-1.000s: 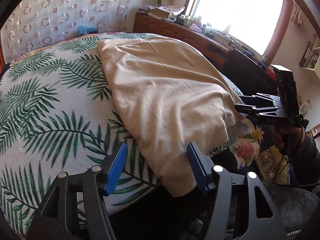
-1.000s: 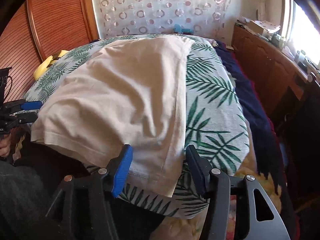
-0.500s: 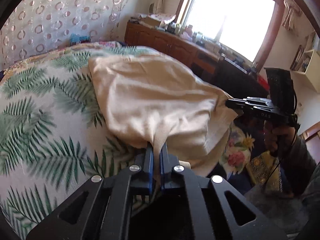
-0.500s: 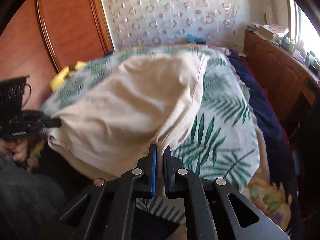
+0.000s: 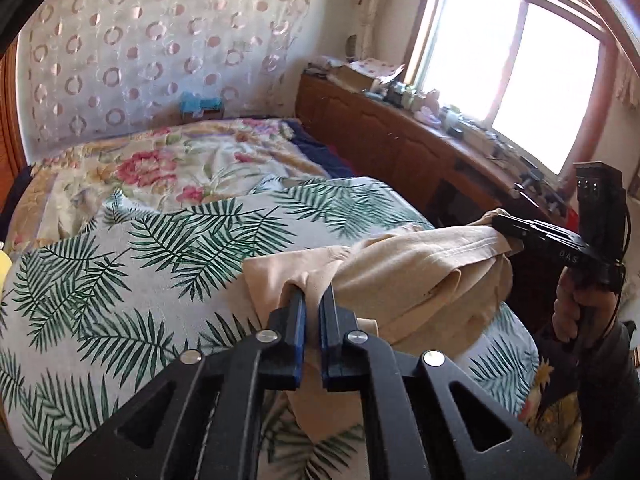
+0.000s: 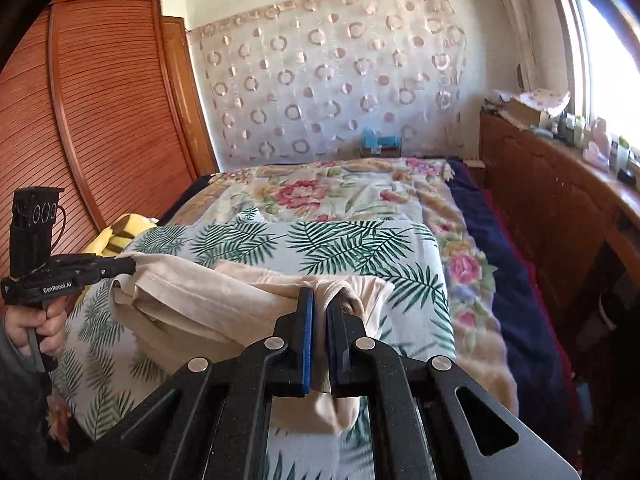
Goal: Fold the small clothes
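The left gripper (image 5: 313, 312) has its blue-padded fingers (image 5: 298, 322) pressed nearly together on a pinch of the beige garment (image 5: 420, 276), with only the thickness of the cloth between them. The right gripper (image 6: 320, 312) is clamped the same way on another part of the same beige garment (image 6: 192, 296), fabric bunched up between its two blue pads (image 6: 307, 324) and hanging below them. In the left wrist view the right gripper (image 5: 506, 234) shows from the side at the right of the frame, held by a hand (image 5: 576, 308), its tips nipping a hemmed edge of the cloth; in the right wrist view the left gripper (image 6: 130, 266) shows at the left, held by the other hand (image 6: 44, 320) and gripping the hemmed edge there. The garment is gathered and rumpled between the two grippers, lifted at both ends and sagging in loose folds in the middle, over the near edge of the palm-leaf printed sheet (image 5: 120, 280) that covers the near part of the bed. Whether its sagging middle touches the sheet cannot be told. Beyond the sheet lies a floral bedspread (image 6: 320, 192), and a dark blue blanket (image 6: 492, 240) runs along the bed's right edge beside a wooden cabinet (image 6: 560, 200) under the window (image 5: 512, 92). A louvred wooden wardrobe (image 6: 100, 120) stands at the bed's left side.
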### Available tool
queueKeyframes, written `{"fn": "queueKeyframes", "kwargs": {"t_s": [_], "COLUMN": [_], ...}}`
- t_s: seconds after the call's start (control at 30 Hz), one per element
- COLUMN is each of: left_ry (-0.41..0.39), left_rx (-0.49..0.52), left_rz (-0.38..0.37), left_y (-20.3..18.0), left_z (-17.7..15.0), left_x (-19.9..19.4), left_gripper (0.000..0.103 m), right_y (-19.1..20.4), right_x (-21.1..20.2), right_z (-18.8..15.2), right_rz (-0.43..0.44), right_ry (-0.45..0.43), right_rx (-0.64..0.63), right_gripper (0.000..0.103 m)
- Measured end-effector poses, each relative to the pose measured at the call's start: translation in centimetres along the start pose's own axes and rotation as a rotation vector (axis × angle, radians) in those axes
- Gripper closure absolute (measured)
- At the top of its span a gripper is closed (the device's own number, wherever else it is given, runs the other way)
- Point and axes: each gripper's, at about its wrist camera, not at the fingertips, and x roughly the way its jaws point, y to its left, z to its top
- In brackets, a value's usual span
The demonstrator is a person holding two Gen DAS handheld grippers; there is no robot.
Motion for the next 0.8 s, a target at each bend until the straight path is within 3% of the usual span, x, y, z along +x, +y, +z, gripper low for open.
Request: {"fn": "queueKeyframes", "kwargs": {"t_s": [0.07,0.13,0.2,0.27,0.33,0.37,0.4,0.43,0.63,0.8], "left_ry": [0.017,0.004,-0.032,-0.045,-0.034,-0.034,-0.031,-0.02,0.088,0.149], "left_rx": [-0.011,0.0,0.025,0.036,0.038,0.042,0.045,0.05,0.088,0.124], "left_rz": [-0.006,-0.001,0.041,0.025,0.016,0.016,0.019,0.019,0.009,0.047], "left_y": [0.6,1.0,0.9,1.1,1.4,1.5,1.5,1.5,1.2,0.8], "left_z": [0.4,0.3,0.3,-0.1,-0.7,-1.0,-1.3,-1.7,-4.5,-4.7], "left_x": [1.2,1.6,1.3,0.7,0.3,0.2,0.2,0.1,1.5,3.8], "left_gripper": [0.097,0.085,0.059,0.056,0.047,0.036,0.031,0.03,0.03,0.03], "right_y": [-0.6,-1.3,-1.1,-0.9,-0.9,-0.7,-0.7,-0.4,1.2,1.6], "right_x": [2.9,5.2,6.3,6.8,6.4,6.1,5.8,5.1,2.8,2.2], "right_z": [0.6,1.1,1.9,2.5,2.5,2.5,2.6,2.5,0.7,-1.1], "right_rz": [-0.007,-0.018,-0.026,-0.017,-0.035,-0.071,-0.097,-0.107,-0.091,-0.063], "right_ry": [0.031,0.065,0.069,0.067,0.065,0.052,0.038,0.025,0.048,0.143], "right_rx": [0.027,0.035,0.036,0.033,0.021,0.005,-0.007,-0.018,-0.12,-0.181], "right_gripper": [0.097,0.094,0.092,0.087,0.073,0.065,0.05,0.045,0.044,0.044]}}
